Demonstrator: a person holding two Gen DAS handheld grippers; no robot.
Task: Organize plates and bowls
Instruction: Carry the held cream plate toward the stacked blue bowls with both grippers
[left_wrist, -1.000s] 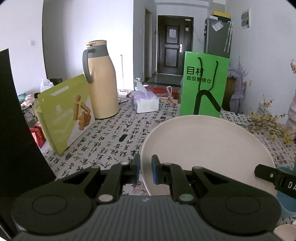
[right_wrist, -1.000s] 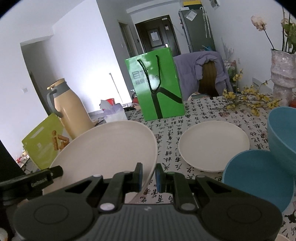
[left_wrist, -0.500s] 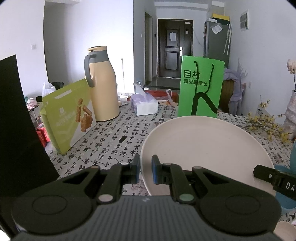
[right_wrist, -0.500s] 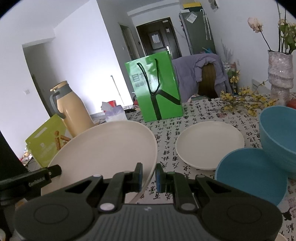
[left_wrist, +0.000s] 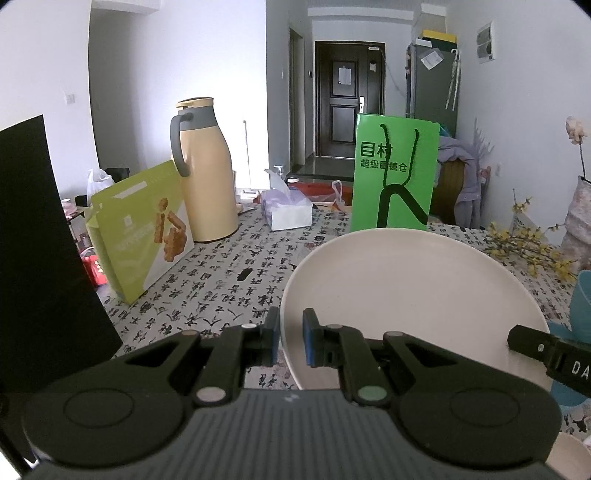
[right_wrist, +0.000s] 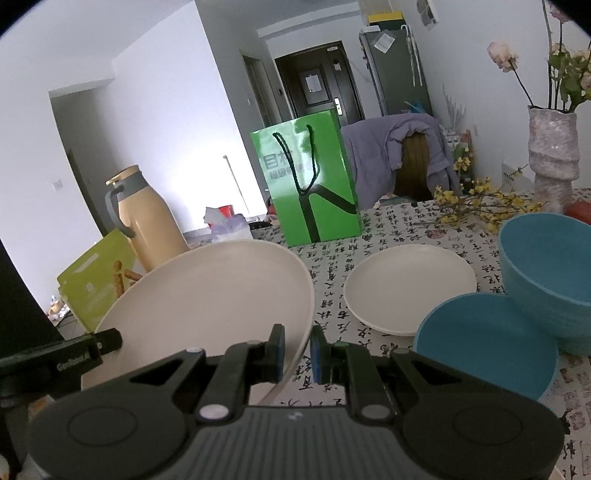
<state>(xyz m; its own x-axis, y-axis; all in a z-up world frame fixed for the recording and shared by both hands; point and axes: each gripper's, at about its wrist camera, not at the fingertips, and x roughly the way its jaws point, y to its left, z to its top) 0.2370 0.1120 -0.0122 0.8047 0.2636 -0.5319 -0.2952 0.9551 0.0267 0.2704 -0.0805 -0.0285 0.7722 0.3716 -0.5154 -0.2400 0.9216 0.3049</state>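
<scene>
The counter (right_wrist: 388, 225), under a calligraphy-print cloth, carries a green bag (right_wrist: 308, 184) and thermos (left_wrist: 205, 170) toward its far edge. A large cream plate (left_wrist: 406, 295) is lifted above it, tilted, its rim pinched in the narrow jaws of the left gripper (left_wrist: 290, 341) and right gripper (right_wrist: 297, 354). A smaller cream plate (right_wrist: 410, 288) and two blue bowls (right_wrist: 487, 339) sit near the right edge.

Cream plate (left_wrist: 410, 291), blue bowls (right_wrist: 546, 280) (calligraphy-print tablecloth (left_wrist: 229, 280)).
</scene>
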